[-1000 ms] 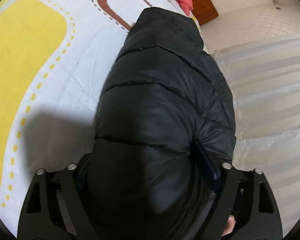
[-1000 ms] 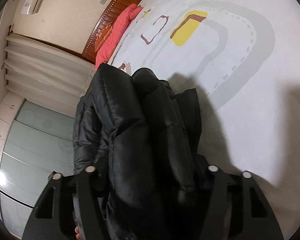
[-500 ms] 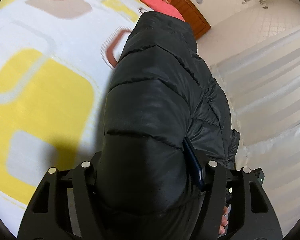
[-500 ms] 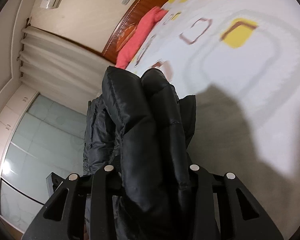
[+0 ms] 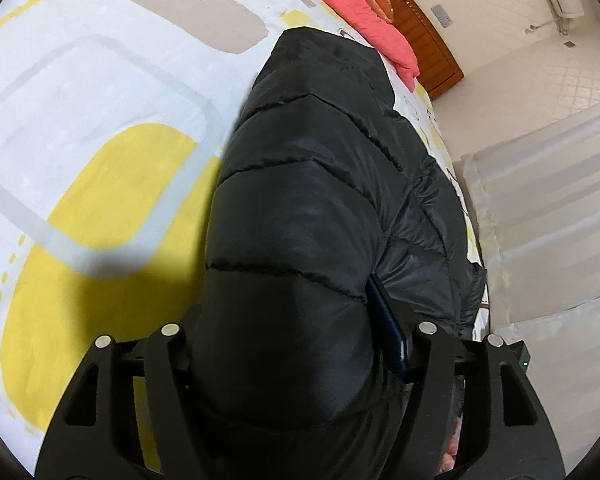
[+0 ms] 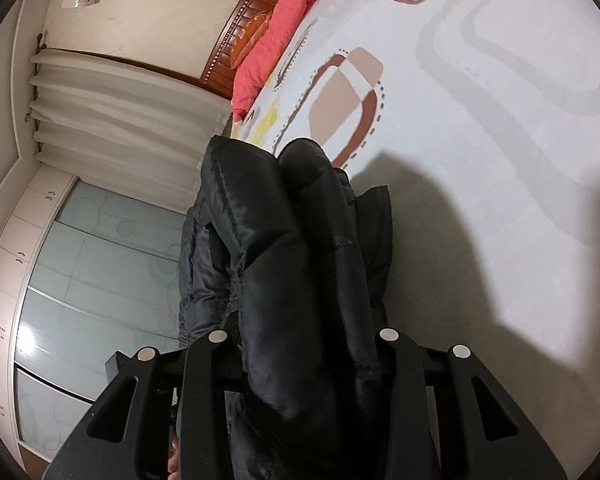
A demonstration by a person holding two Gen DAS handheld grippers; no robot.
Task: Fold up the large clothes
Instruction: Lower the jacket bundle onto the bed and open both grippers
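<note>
A black quilted puffer jacket (image 5: 308,184) fills the middle of the left wrist view and hangs over the patterned bedsheet (image 5: 100,120). My left gripper (image 5: 296,332) has a thick padded fold bulging between its fingers; the pads press on it while the jaws are opening slightly. In the right wrist view my right gripper (image 6: 303,336) is shut on several bunched layers of the same jacket (image 6: 268,240), which stands up over the sheet (image 6: 500,160). The jacket's lower part is hidden behind both grippers.
A red pillow (image 5: 356,4) lies against the wooden headboard (image 5: 424,32) at the bed's far end. Pale curtains (image 6: 112,108) and a glass-fronted wardrobe (image 6: 92,280) stand beside the bed. The jacket casts a broad shadow on the sheet.
Both grippers have carried the jacket across the bed toward the headboard end. The right jaws have narrowed on the bunched layers, and the left jaws have also drawn in on the fold.
</note>
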